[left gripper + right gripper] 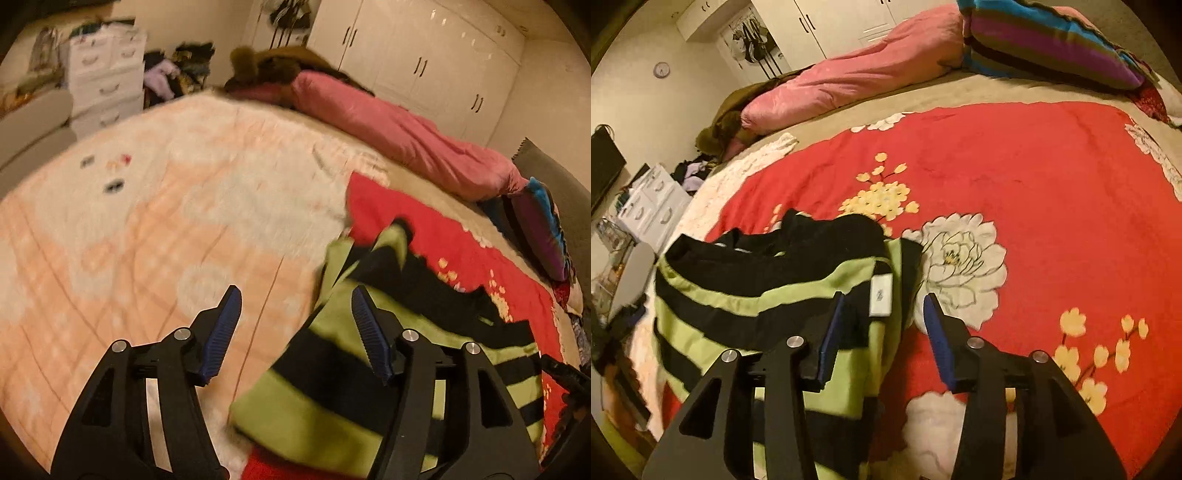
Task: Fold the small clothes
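Striped garment [768, 295], green and black bands, lies crumpled on the red floral blanket [1052, 177], its left part over the peach quilt [147, 240]. A white label [881, 295] shows on its right side.

Left gripper [295, 314]: fingers apart at a moderate width, nothing between the pads; right pad over the garment's edge, left pad over the quilt (contact cannot be judged, view blurred).

Right gripper [882, 321]: fingers parted, nothing pinched. Left pad sits over the garment beside the label, right pad over the blanket's white flower.

Pink duvet [857, 77] rolled along the far side of the bed; striped pillow [1052, 40] at its end.
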Available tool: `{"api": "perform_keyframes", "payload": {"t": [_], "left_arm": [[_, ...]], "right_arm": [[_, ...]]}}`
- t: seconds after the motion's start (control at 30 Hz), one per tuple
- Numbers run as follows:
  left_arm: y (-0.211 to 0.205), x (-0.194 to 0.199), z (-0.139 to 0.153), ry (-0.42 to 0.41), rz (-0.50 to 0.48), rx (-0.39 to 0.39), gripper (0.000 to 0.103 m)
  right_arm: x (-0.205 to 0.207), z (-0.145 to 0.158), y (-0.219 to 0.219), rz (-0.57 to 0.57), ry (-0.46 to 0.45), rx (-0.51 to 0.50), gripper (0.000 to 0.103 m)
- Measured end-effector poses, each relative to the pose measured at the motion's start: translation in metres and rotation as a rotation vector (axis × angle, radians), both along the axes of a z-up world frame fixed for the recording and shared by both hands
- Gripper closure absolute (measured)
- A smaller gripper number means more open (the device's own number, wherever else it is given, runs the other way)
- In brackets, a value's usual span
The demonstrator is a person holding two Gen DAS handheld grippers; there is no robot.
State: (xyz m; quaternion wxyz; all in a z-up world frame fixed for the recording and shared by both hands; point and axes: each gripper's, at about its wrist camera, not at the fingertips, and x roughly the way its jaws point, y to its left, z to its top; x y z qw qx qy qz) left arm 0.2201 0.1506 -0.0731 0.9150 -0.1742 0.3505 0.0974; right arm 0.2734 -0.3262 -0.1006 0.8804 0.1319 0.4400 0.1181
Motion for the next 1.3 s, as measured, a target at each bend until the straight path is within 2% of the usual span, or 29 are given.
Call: {"api": "perform_keyframes", "payload": {"t": [0.13,0.23,0.27,0.3,0.33,0.37,0.4,0.5,0.6,0.7,0.77,0.87,0.97,1.03,1.1,1.17,1.2,1.3], "left_arm": [[0.0,0.0,-0.025,0.067,-0.049,-0.036,0.046],[-0.002,0.002,-0.037,0.104,-0.064,-0.055,0.049],[-0.003,0.002,-0.039,0.107,-0.066,-0.065,0.066],[-0.004,0.0,-0.039,0.102,-0.073,-0.069,0.096],[-0.005,-0.002,-0.037,0.096,-0.084,-0.071,0.102],[-0.006,-0.005,-0.034,0.091,-0.083,-0.069,0.102],[-0.006,-0.009,-0.03,0.081,-0.077,-0.069,0.102],[0.002,-0.027,-0.007,0.013,-0.063,-0.105,0.102],[0.003,-0.035,-0.002,0.025,-0.034,-0.092,0.102],[0.003,-0.028,-0.022,0.094,-0.015,-0.079,0.101],[0.007,-0.027,-0.03,0.108,0.006,-0.089,0.096],[0.008,-0.038,-0.016,0.07,0.043,-0.048,0.082],[-0.001,-0.05,0.011,0.015,0.084,0.01,0.081],[-0.012,-0.054,0.024,-0.006,0.075,0.036,0.081],[-0.029,-0.053,0.03,0.009,0.04,0.019,0.078],[-0.051,-0.048,0.027,0.038,-0.023,0.025,0.07],[-0.061,-0.044,0.025,0.054,-0.054,0.034,0.066],[-0.084,-0.037,0.011,0.103,-0.12,0.051,0.065]], "right_arm": [[-0.008,0.002,0.006,0.025,0.007,0.013,0.045],[-0.009,-0.002,0.011,0.027,0.028,0.016,0.043],[-0.008,-0.004,0.012,0.027,0.037,0.016,0.043],[-0.007,-0.007,0.014,0.03,0.051,0.014,0.043],[-0.007,-0.009,0.015,0.04,0.061,0.012,0.058],[-0.008,-0.01,0.016,0.05,0.064,0.007,0.095],[-0.008,-0.012,0.016,0.061,0.068,0.005,0.099],[-0.012,-0.007,0.006,0.034,0.062,0.039,0.099],[-0.016,-0.005,-0.003,0.012,0.05,0.021,0.099],[-0.015,-0.016,-0.002,0.002,0.085,0.009,0.099],[-0.015,-0.02,0.0,-0.004,0.093,0.001,0.092],[-0.02,-0.014,-0.002,-0.01,0.068,-0.01,0.08],[-0.026,0.002,-0.006,-0.02,0.01,-0.029,0.076],[-0.027,0.016,-0.003,-0.003,-0.032,-0.038,0.076],[-0.024,0.031,0.01,0.051,-0.07,-0.037,0.074],[-0.018,0.041,0.03,0.111,-0.091,-0.031,0.059],[-0.014,0.045,0.039,0.139,-0.098,-0.027,0.059],[0.0,0.056,0.082,0.257,-0.108,-0.032,0.059]]}}
